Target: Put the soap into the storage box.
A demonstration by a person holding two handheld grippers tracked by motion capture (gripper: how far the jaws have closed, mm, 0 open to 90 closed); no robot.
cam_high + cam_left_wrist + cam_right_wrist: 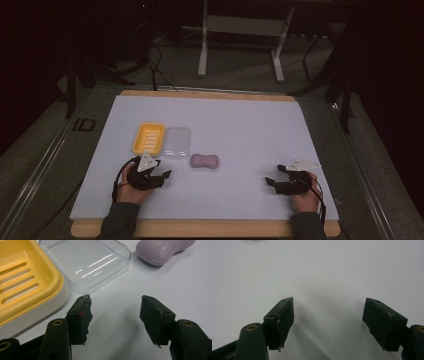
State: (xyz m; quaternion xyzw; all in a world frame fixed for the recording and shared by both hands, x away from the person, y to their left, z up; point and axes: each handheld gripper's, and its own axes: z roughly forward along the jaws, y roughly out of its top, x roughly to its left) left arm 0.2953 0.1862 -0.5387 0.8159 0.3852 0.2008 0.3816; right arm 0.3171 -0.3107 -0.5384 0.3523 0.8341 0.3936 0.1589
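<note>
soap bar [163,250], pale lilac, waisted, flat beside clear lid [87,263]

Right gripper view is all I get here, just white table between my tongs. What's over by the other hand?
Observer: In the high view, a purple soap bar lies on the white table, just right of the left gripper.
Operator: Anything to put it in?
Observer: A yellow soap dish with a slotted floor sits beyond that gripper, empty.
Operator: Does it have a lid?
Observer: A clear lid lies flat on the table beside the dish, between dish and soap.
Operator: Is the left gripper holding anything?
Observer: No, its tongs stand open over bare table, short of the lid.
</note>
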